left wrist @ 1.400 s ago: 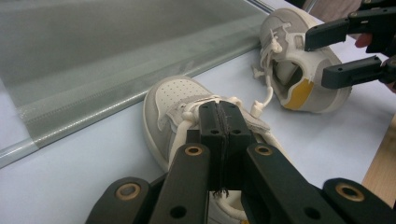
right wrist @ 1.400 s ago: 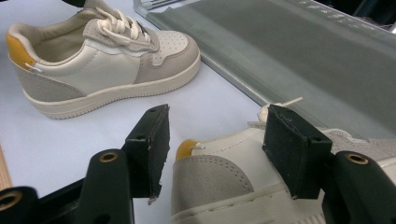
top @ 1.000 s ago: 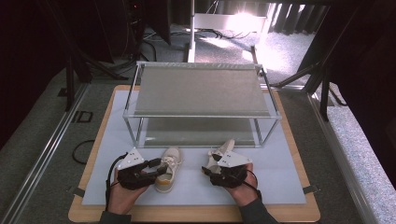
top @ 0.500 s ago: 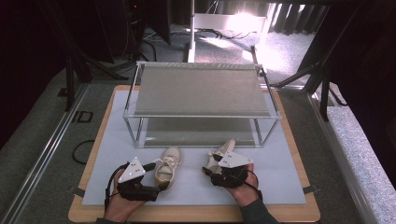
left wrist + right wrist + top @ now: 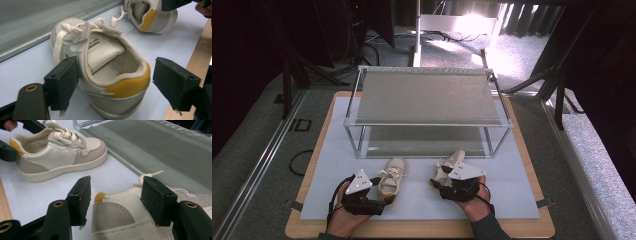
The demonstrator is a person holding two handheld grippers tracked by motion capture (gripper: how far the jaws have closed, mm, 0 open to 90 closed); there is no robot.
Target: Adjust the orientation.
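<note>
On pale mat (image 5: pixel 412 200), left shoe (image 5: pixel 392 176) points toward rack (image 5: pixel 427 95), left gripper (image 5: pixel 110 87) fingers apart.

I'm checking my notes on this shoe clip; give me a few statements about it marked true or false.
1. Two shoes lie on the table in front of the rack. True: the left shoe and the right shoe lie before the rack.
2. The left gripper clamps its shoe. False: its jaws have just been opening and stand apart from the heel between them.
3. Both shoes have a yellow heel patch. True.
4. A shoe sits on the rack's top shelf. False: both shelves are bare.
5. The right gripper has the right shoe's heel between its jaws. True.
</note>
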